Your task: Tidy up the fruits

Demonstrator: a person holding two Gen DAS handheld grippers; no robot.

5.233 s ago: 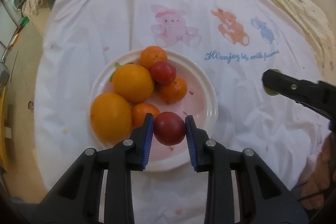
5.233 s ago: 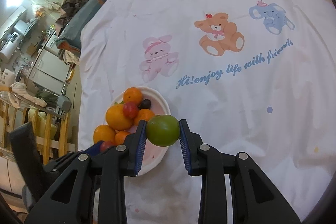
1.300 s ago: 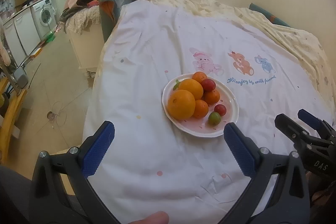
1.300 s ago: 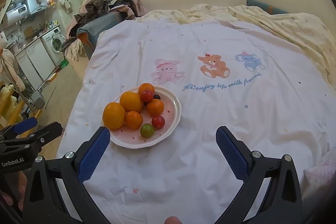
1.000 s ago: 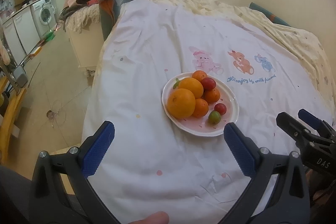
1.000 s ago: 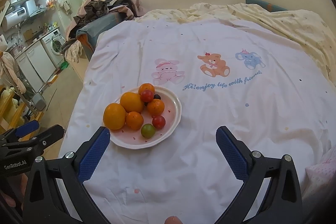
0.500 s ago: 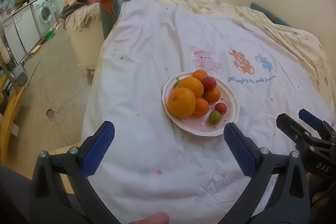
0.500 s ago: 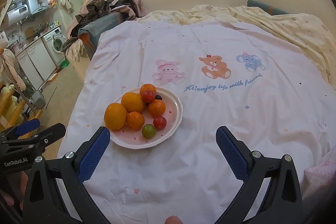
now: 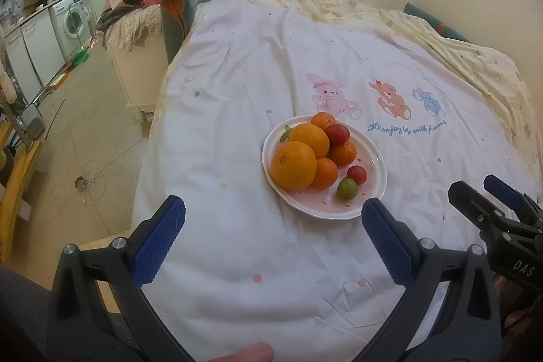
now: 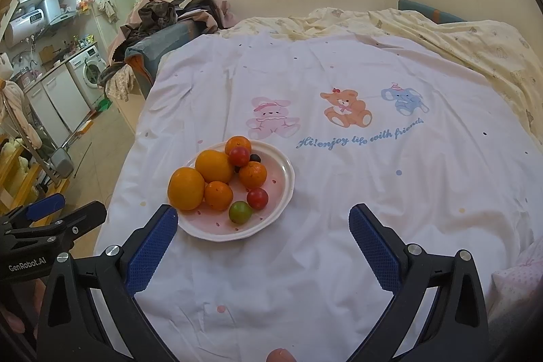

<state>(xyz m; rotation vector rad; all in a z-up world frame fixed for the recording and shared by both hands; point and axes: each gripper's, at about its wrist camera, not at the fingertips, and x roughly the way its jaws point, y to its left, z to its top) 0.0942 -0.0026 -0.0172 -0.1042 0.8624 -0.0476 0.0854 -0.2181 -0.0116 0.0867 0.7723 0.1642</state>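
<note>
White plate (image 10: 283, 189) on the bed (image 10: 373, 192) holds oranges (image 10: 186, 188), red fruits, a green one (image 10: 240, 211) and perhaps a dark grape, while both tongs, left (image 9: 273, 241) and right (image 10: 263, 245), gape wide, empty.

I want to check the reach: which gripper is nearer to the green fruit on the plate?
Hard to say; roughly equal. The left gripper is open, back from the green fruit, its right finger by the plate. The right gripper is open, likewise back, its left finger by the rim.

white plate (image 10: 286, 189), orange oranges (image 10: 186, 188), green fruit (image 10: 240, 211), blue gripper pads (image 10: 151, 248)
</note>
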